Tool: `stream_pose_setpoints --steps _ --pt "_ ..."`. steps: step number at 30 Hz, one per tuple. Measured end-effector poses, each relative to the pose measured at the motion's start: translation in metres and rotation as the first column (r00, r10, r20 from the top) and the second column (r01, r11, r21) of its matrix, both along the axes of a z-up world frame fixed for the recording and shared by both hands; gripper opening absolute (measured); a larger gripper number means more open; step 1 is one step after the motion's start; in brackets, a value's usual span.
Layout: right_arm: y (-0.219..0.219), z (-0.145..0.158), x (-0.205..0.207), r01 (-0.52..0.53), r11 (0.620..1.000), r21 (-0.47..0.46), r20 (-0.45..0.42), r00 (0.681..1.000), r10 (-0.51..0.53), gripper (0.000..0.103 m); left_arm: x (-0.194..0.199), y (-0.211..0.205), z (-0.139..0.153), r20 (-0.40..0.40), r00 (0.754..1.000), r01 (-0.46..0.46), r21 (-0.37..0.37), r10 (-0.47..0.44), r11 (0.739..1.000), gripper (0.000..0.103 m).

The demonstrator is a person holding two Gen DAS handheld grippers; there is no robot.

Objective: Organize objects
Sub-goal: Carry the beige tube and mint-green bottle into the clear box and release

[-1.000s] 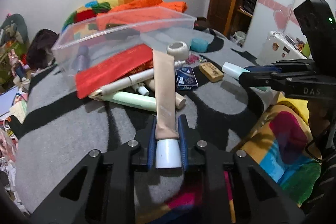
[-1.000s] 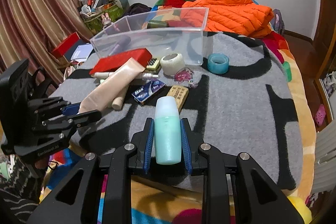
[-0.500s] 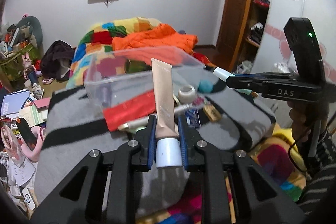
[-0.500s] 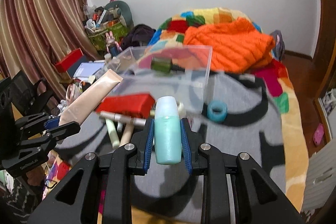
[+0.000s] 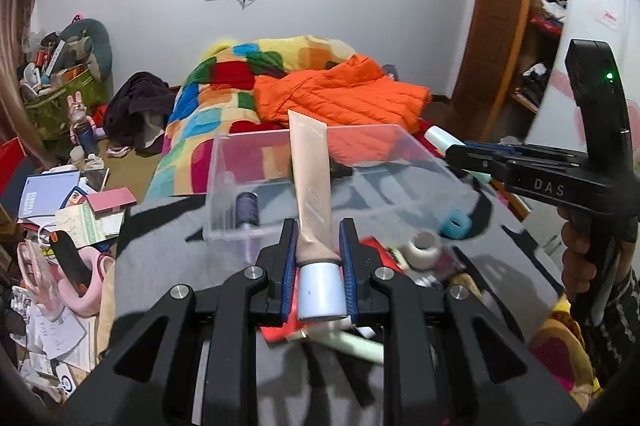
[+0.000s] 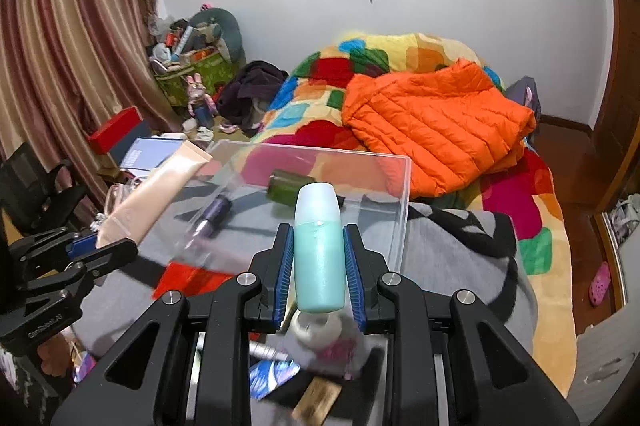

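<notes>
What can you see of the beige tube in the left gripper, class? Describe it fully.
The beige tube is a long, soft-looking plastic squeeze tube with a flat crimped end and a white cap. The left gripper pinches it just above the cap, its blue-padded fingers on either side. It points crimped end forward, in front of the clear plastic bin, lifted off the bed.

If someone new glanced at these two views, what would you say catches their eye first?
Probably the orange puffer jacket lying on the patchwork bedspread at the back. Next, the two held items: a beige tube clamped in the left gripper and a teal bottle in the right gripper, both in front of the clear bin.
</notes>
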State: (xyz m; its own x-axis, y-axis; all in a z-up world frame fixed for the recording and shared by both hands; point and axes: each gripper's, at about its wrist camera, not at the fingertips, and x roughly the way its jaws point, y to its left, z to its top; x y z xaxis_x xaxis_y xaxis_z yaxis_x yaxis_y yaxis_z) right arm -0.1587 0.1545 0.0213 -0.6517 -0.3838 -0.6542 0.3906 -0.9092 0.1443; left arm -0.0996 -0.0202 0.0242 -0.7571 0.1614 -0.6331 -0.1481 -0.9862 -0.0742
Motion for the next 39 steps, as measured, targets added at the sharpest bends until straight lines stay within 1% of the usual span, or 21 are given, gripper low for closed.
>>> stream_pose_setpoints --steps 2,5,8,10,13,17,21,26,28,29,31,35,37,38,39 --pt "-0.003 -0.006 -0.015 0.011 1.000 0.011 0.023 1.000 -0.011 0.023 -0.017 -0.004 -0.003 0.029 1.000 -0.011 -0.004 0.011 1.000 0.020" --pt "-0.009 -0.017 -0.039 0.010 1.000 0.017 0.084 0.996 -0.011 0.023 -0.038 -0.010 -0.007 0.079 0.997 -0.012 0.015 0.011 1.000 0.020" --pt "-0.016 -0.029 -0.056 0.015 0.998 0.055 0.125 0.992 -0.021 0.023 -0.060 -0.014 -0.014 0.141 0.990 -0.008 0.030 0.004 1.000 0.020" --pt "-0.021 -0.036 -0.065 0.009 0.997 0.071 0.150 0.989 -0.019 0.023 -0.072 -0.016 -0.019 0.183 0.983 -0.011 0.035 0.005 0.999 0.020" --pt "-0.029 -0.045 -0.075 -0.008 0.996 0.093 0.183 0.983 -0.009 0.023 -0.086 -0.017 -0.025 0.220 0.976 -0.012 0.027 0.005 1.000 0.020" --pt "-0.041 -0.053 -0.079 -0.029 0.991 0.129 0.195 0.981 0.003 0.023 -0.094 -0.012 -0.031 0.248 0.969 0.001 0.023 -0.006 1.000 0.020" --pt "-0.047 -0.059 -0.080 -0.046 0.988 0.147 0.208 0.978 0.015 0.023 -0.090 -0.007 -0.031 0.238 0.971 0.014 0.010 -0.016 1.000 0.020" --pt "-0.048 -0.058 -0.073 -0.060 0.984 0.168 0.195 0.980 0.027 0.023 -0.077 -0.003 -0.024 0.213 0.976 0.045 -0.010 -0.042 0.999 0.022" --pt "-0.046 -0.055 -0.070 -0.069 0.985 0.155 0.194 0.980 0.038 0.027 -0.071 -0.001 -0.020 0.203 0.978 0.056 -0.013 -0.052 0.998 0.030" --pt "-0.045 -0.052 -0.067 -0.070 0.986 0.150 0.190 0.981 0.041 0.029 -0.067 0.000 -0.018 0.197 0.979 0.060 -0.017 -0.056 0.998 0.032" --pt "-0.043 -0.047 -0.063 -0.069 0.987 0.144 0.177 0.983 0.043 0.036 -0.060 -0.001 -0.013 0.181 0.982 0.065 -0.024 -0.060 0.998 0.037" --pt "-0.033 -0.031 -0.046 -0.070 0.989 0.130 0.128 0.990 0.053 0.039 -0.044 0.000 -0.002 0.149 0.987 0.069 -0.028 -0.064 0.997 0.041" --pt "-0.027 -0.024 -0.037 -0.076 0.991 0.114 0.111 0.992 0.064 0.043 -0.034 0.000 0.003 0.127 0.989 0.076 -0.034 -0.071 0.997 0.048" --pt "-0.022 -0.020 -0.031 -0.073 0.991 0.109 0.097 0.993 0.063 0.045 -0.030 0.001 0.005 0.117 0.990 0.079 -0.036 -0.075 0.996 0.049" --pt "-0.019 -0.018 -0.027 -0.069 0.992 0.109 0.088 0.994 0.059 0.048 -0.023 0.002 0.007 0.106 0.991 0.087 -0.035 -0.083 0.996 0.053"
